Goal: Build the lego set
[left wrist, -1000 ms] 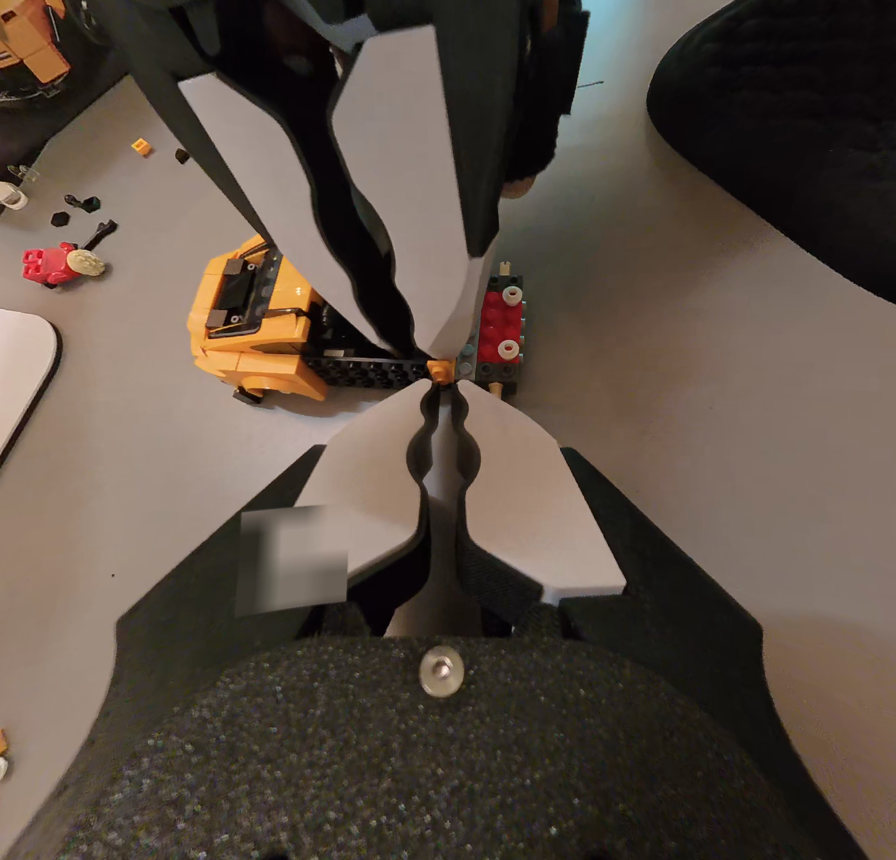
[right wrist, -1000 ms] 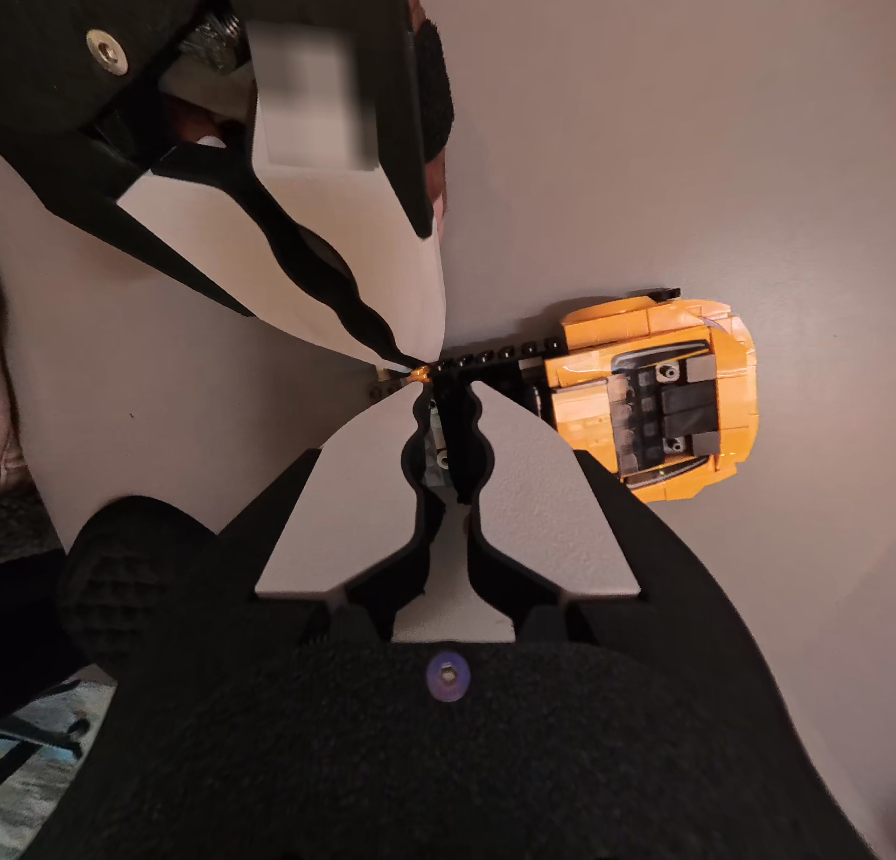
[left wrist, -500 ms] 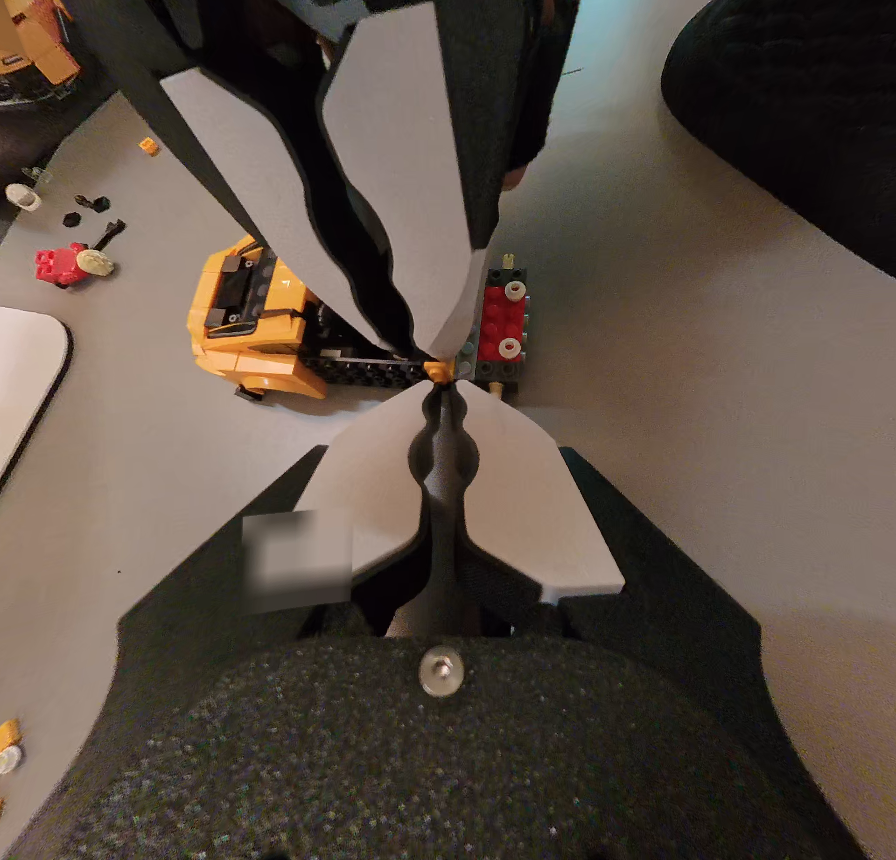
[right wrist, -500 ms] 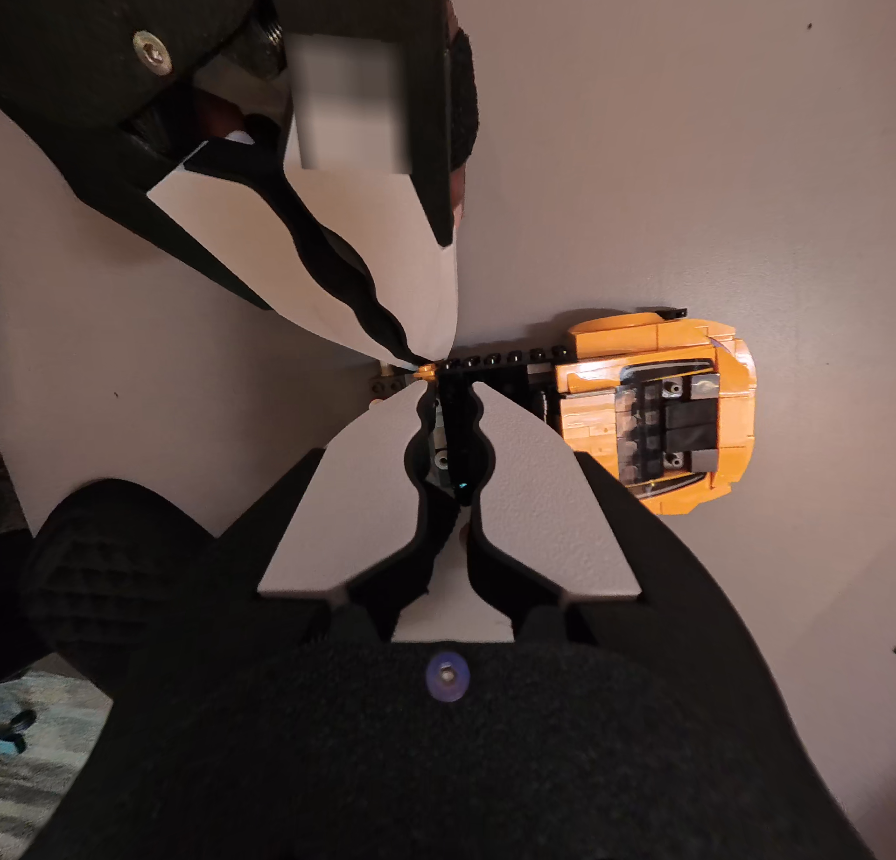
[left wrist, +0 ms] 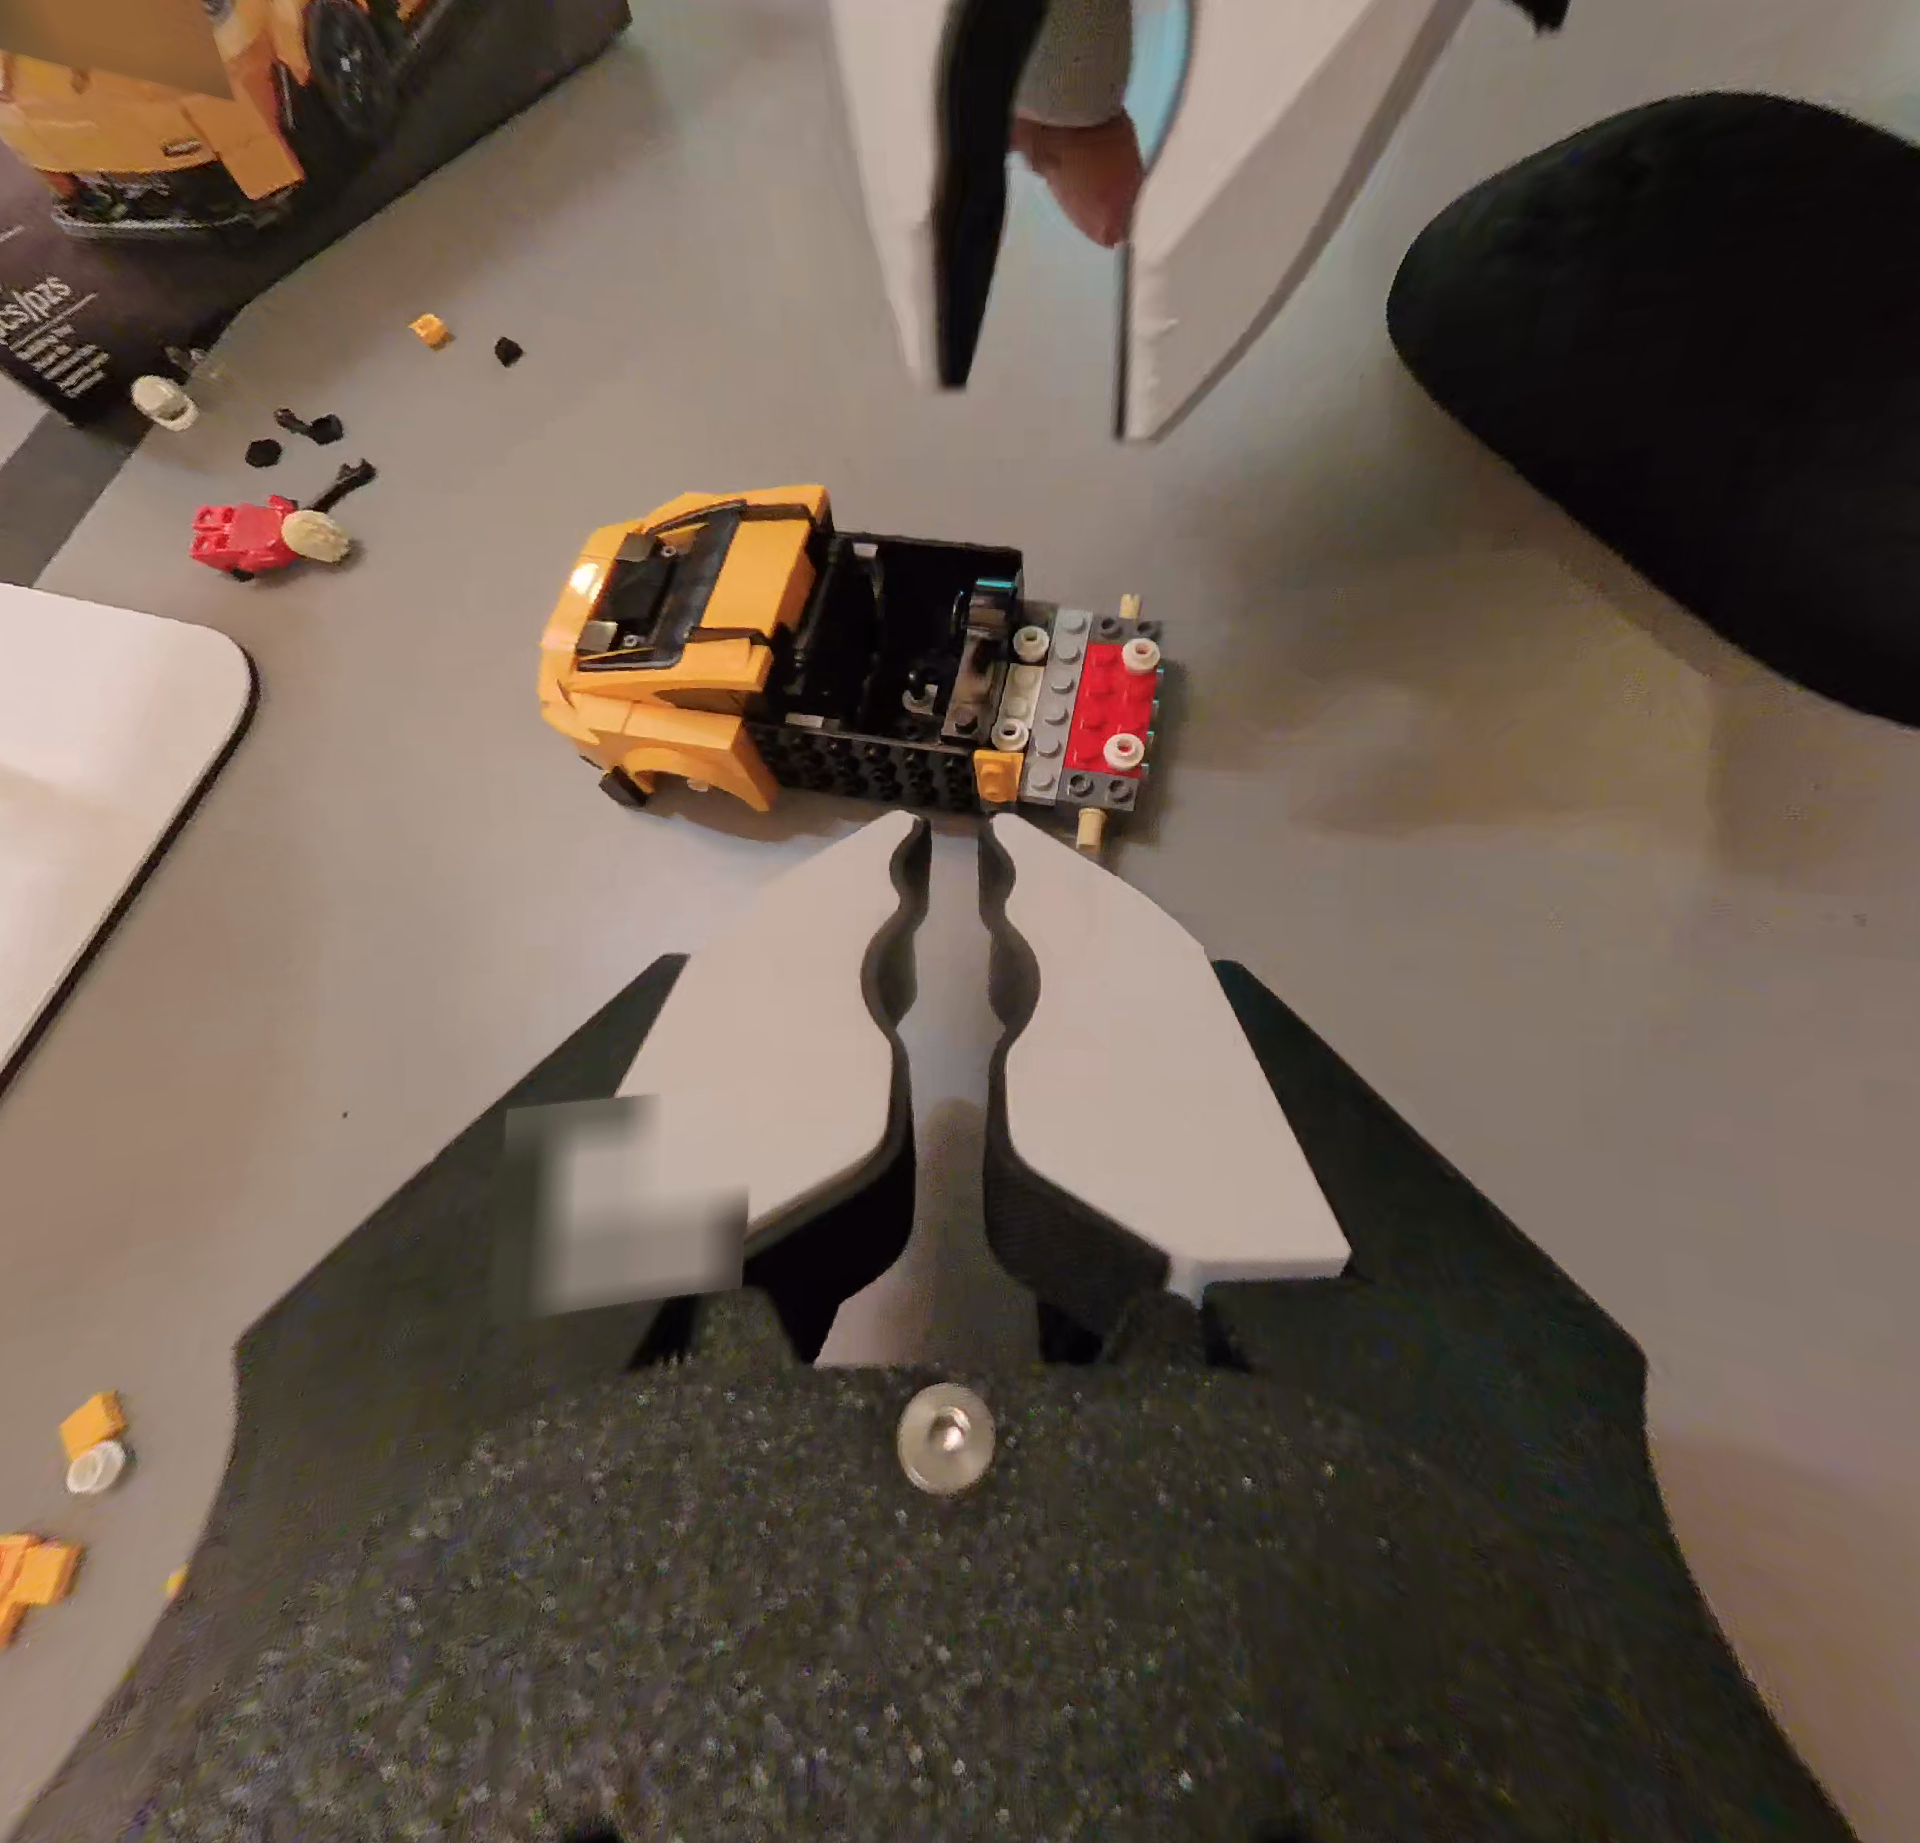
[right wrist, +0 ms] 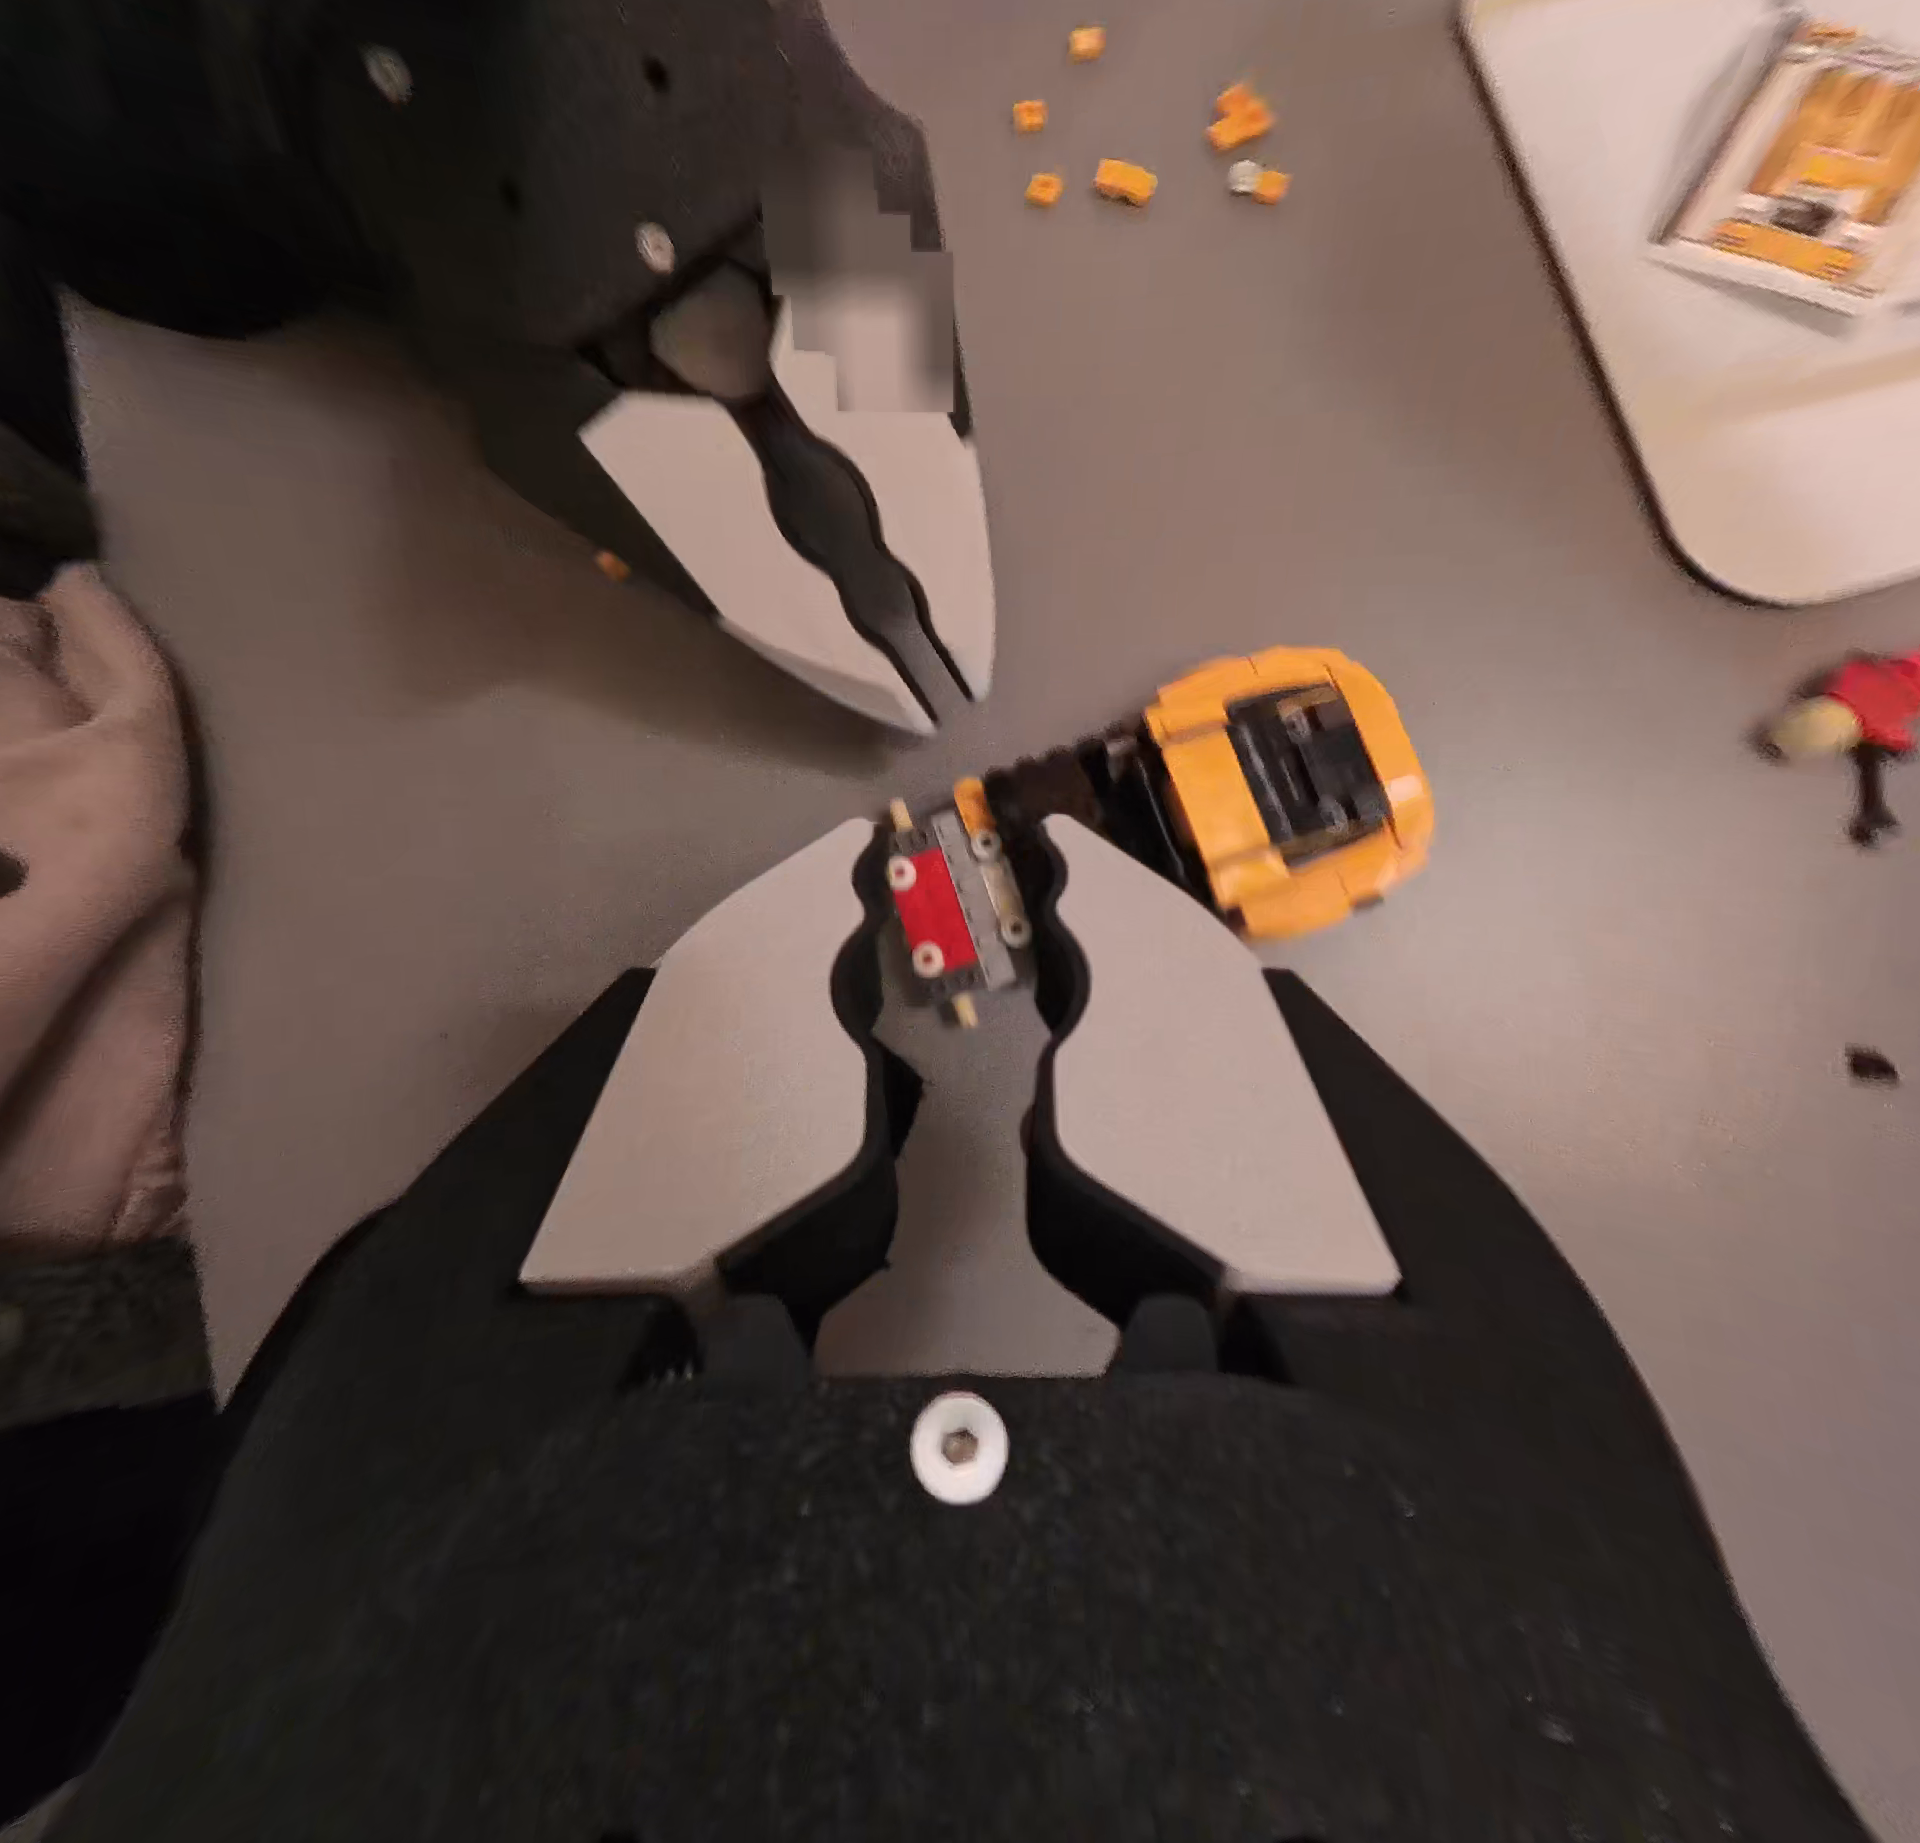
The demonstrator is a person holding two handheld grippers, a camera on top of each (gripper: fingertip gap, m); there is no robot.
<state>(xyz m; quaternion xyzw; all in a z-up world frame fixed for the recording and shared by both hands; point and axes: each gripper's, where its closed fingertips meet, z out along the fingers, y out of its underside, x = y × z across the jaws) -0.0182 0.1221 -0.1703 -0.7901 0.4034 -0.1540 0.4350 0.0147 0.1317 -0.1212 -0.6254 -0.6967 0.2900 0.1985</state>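
Left wrist view: my left gripper (left wrist: 951, 827) is slightly parted, nothing between the tips. Just ahead on the grey table (left wrist: 1455, 962) lies the half-built orange brick car (left wrist: 831, 681), long axis left-right, orange nose to the left, red plate (left wrist: 1117, 697) at the right end. A small orange brick (left wrist: 997, 777) on its near edge sits just beyond my tips, apart. The right gripper (left wrist: 1039, 411) hangs open above, off the car. Set box (left wrist: 208, 131) top left; it carries printing that I skip. Red minifigure (left wrist: 265, 538) lies left.

Right wrist view, blurred: my right gripper (right wrist: 961, 837) is open, the car's red-plate end (right wrist: 935, 910) seen between the fingers; I cannot tell contact. The orange nose (right wrist: 1288, 785) points right. Left gripper (right wrist: 951, 707) is near, apart. Loose orange bricks (right wrist: 1127, 178) and a booklet (right wrist: 1818, 183) lie beyond.
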